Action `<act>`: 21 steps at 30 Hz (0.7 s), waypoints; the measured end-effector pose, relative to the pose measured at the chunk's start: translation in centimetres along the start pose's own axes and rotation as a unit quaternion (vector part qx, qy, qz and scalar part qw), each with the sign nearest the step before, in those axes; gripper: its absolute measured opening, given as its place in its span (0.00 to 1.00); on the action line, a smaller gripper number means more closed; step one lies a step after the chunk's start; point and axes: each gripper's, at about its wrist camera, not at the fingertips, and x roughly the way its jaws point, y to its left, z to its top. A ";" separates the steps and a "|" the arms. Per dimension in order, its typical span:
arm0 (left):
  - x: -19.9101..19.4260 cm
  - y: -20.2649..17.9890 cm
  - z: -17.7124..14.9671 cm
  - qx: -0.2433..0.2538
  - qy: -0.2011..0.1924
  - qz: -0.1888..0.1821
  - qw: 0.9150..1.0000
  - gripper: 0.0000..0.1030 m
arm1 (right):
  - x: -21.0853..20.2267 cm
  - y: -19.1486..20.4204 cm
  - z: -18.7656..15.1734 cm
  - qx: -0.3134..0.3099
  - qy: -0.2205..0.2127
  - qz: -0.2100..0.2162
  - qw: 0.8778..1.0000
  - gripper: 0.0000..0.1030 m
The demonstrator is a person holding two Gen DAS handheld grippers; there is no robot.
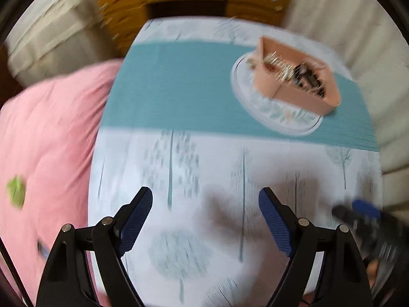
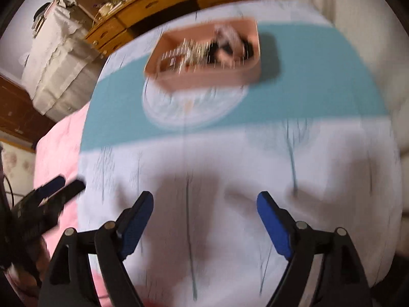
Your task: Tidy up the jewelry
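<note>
A salmon-pink box (image 1: 304,94) (image 2: 212,79) holding a tangle of gold and dark jewelry stands partly on a round white floral plate (image 1: 276,117) (image 2: 179,113), far up the table on its teal band. My left gripper (image 1: 205,207) hangs open over the bare white cloth near the front, nothing between its blue pads. My right gripper (image 2: 205,208) is open too, over white cloth, empty. Each gripper shows at the other view's edge: the right gripper (image 1: 358,211) at right, the left gripper (image 2: 61,186) at left. Both views are motion-blurred.
The table (image 1: 179,81) wears a white tree-print cloth with a teal stripe. A pink quilt (image 1: 51,133) lies to its left, a cream sofa (image 1: 345,12) to the right, and a wooden dresser (image 2: 158,2) stands behind.
</note>
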 end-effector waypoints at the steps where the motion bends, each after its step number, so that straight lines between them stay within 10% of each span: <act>1: -0.4 -0.7 -0.7 -0.005 0.013 -0.002 1.000 0.81 | -0.7 -0.3 -1.3 -0.001 0.012 -0.007 1.000 0.83; 9: -6.0 -6.6 -3.6 0.033 0.025 -0.087 0.995 0.89 | -9.5 -2.2 -5.7 -0.056 -0.059 -0.031 0.996 0.93; 21: -15.0 -11.2 -3.7 0.093 -0.116 -0.045 0.988 0.99 | -17.7 -4.0 -7.3 -0.032 -0.150 -0.015 0.988 0.93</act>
